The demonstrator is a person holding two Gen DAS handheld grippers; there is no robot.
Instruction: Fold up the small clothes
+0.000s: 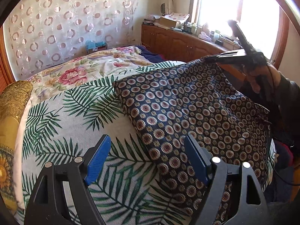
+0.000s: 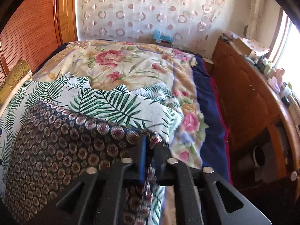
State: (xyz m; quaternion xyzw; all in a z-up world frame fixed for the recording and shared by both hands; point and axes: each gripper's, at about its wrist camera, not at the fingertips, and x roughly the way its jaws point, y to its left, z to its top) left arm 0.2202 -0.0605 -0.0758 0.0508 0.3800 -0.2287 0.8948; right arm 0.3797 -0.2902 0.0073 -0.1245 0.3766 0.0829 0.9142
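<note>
A dark navy cloth with round medallions [image 1: 187,101] lies spread over a white palm-leaf sheet [image 1: 78,123] on the bed. My left gripper [image 1: 148,140] hovers open above the cloth's near left edge, with nothing between its blue pads [image 1: 98,159]. In the left wrist view, my right gripper [image 1: 209,58], held by a hand in a dark sleeve, lifts the cloth's far right corner. The right wrist view shows that gripper [image 2: 148,142] shut on the edge of the medallion cloth [image 2: 56,150], which drapes down between the fingers.
A floral bedspread [image 2: 131,63] covers the far half of the bed. A yellow pillow [image 1: 13,108] lies at the left. A wooden cabinet [image 2: 243,97] with clutter on top runs along the right under a bright window [image 1: 234,3]. A circle-patterned curtain [image 1: 71,22] hangs behind.
</note>
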